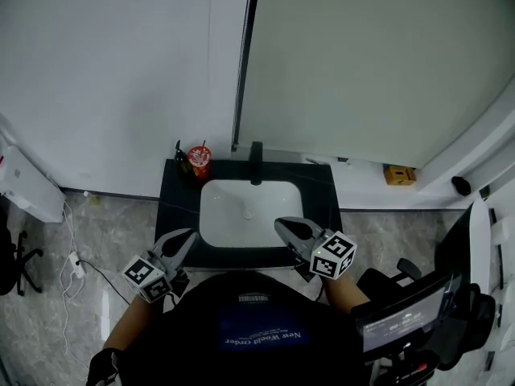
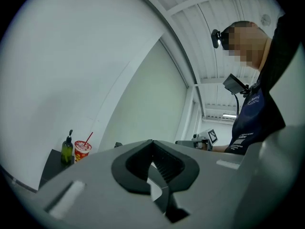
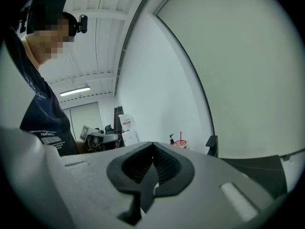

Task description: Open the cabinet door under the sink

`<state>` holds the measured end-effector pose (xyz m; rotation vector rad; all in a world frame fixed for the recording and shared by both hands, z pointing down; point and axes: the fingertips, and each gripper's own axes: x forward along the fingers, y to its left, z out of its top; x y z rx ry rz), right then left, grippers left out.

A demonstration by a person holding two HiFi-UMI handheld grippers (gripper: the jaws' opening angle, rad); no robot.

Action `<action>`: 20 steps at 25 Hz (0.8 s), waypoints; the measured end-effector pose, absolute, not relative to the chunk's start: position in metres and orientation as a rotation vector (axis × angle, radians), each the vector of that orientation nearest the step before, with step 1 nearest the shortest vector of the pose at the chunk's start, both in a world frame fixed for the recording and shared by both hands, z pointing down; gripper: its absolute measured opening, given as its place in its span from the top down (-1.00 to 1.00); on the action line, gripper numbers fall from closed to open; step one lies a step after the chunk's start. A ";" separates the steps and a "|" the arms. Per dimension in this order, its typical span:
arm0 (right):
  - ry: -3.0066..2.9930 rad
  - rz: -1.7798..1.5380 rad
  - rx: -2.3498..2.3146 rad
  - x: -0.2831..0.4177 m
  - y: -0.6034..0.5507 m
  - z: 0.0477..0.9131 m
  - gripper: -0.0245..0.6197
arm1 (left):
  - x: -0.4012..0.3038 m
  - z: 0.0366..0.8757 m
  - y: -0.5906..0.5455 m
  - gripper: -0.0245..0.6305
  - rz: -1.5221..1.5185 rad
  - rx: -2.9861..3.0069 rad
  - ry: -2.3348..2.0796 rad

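We see the cabinet (image 1: 182, 211) only from above: a black top set against the wall, straight ahead of the person. One white sink (image 1: 245, 211) is sunk in its middle, with one black tap (image 1: 256, 164) behind it. The door is below the near edge. The dark strip there may be its front, but we cannot tell how it stands.

The left gripper (image 1: 190, 236) has its jaws pressed together with nothing between them. The right gripper (image 1: 281, 225) is the same, tips meeting and empty. Both hang over the near edge of the top, one on each side of the sink, touching nothing.

We count two grippers. At the back left corner of the top stands one red cup (image 1: 199, 162) with a straw, with one dark bottle (image 1: 183, 161) just beside it. One small brown box (image 1: 400, 174) sits on the ledge to the right.
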<state>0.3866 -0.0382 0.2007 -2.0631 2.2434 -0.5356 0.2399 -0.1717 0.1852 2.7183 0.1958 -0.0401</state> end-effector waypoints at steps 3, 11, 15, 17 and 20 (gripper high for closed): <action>2.248 -0.543 -2.085 0.392 -0.040 0.200 0.92 | 0.251 0.188 -0.177 0.92 -0.046 2.712 0.214; 2.337 -0.601 -2.001 0.436 -0.038 0.211 0.92 | 0.286 0.206 -0.156 0.92 -0.053 2.691 0.118; 2.441 -0.567 -1.916 0.452 -0.041 0.205 0.92 | 0.295 0.207 -0.144 0.92 -0.060 2.713 0.014; 2.497 -0.548 -1.862 0.456 -0.042 0.204 0.92 | 0.292 0.209 -0.140 0.92 -0.049 2.738 -0.064; 2.603 -0.526 -1.736 0.459 -0.055 0.204 0.92 | 0.280 0.210 -0.137 0.92 -0.030 2.760 -0.239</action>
